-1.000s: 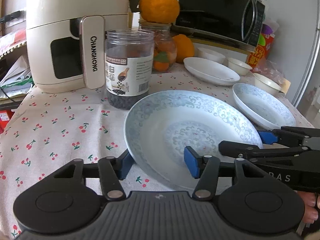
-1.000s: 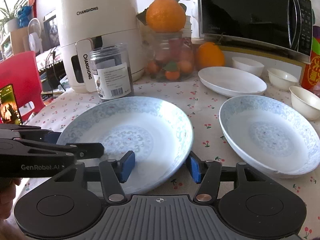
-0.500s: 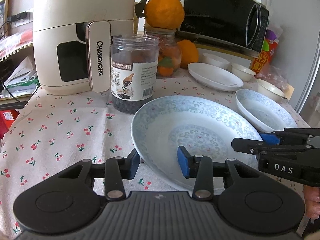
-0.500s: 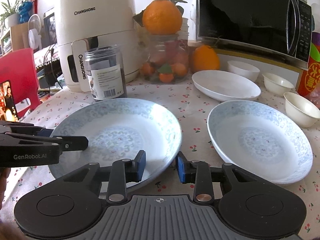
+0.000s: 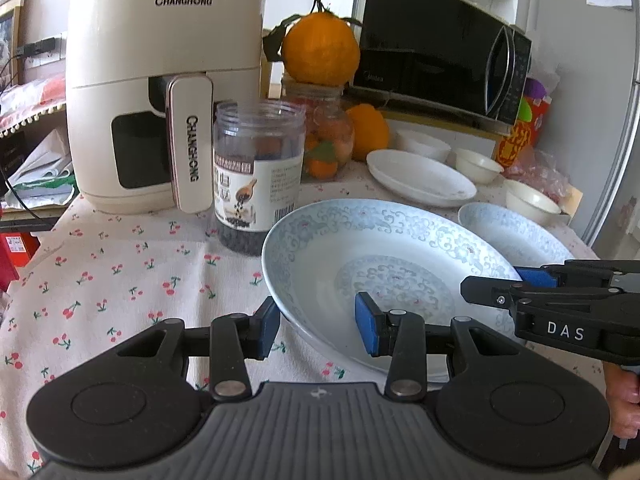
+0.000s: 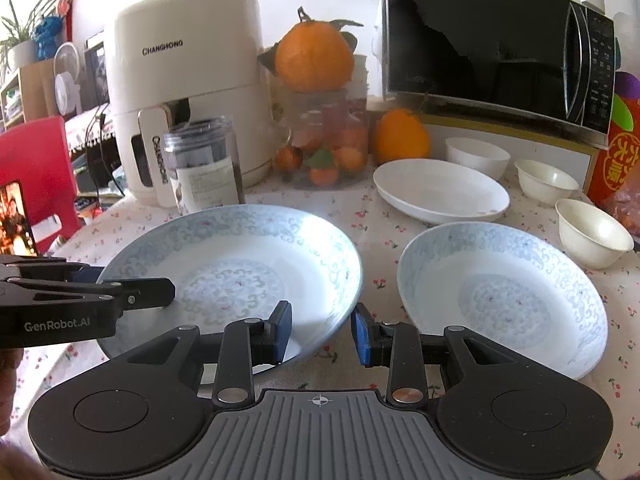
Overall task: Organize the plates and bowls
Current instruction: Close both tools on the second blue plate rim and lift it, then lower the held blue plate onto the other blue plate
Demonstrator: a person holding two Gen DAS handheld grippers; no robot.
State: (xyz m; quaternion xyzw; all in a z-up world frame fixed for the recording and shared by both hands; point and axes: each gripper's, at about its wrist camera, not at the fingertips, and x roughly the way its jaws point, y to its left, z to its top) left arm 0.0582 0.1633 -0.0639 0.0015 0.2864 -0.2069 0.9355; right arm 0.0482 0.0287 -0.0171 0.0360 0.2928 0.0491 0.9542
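Observation:
A large blue-patterned plate [image 5: 384, 264] is held between both grippers, its rim raised off the cherry-print cloth; it also shows in the right wrist view [image 6: 240, 256]. My left gripper [image 5: 316, 330] is shut on its left rim. My right gripper [image 6: 320, 332] is shut on its right rim and also shows in the left wrist view [image 5: 520, 280]. A second blue-patterned plate [image 6: 504, 296] lies to the right. A white plate [image 6: 440, 192] and three white bowls [image 6: 476, 154] [image 6: 546, 180] [image 6: 592, 232] sit behind it.
A cream air fryer [image 5: 160, 80] stands at the back left with a dark-filled jar [image 5: 256, 176] in front of it. A fruit jar topped by an orange [image 6: 316, 60], another orange [image 6: 400, 136] and a black microwave [image 6: 492, 48] line the back. A red chair [image 6: 36, 168] is left.
Both grippers closed from wide open onto opposite rims of the large patterned plate. The plate then rose and tilted slightly off the cloth.

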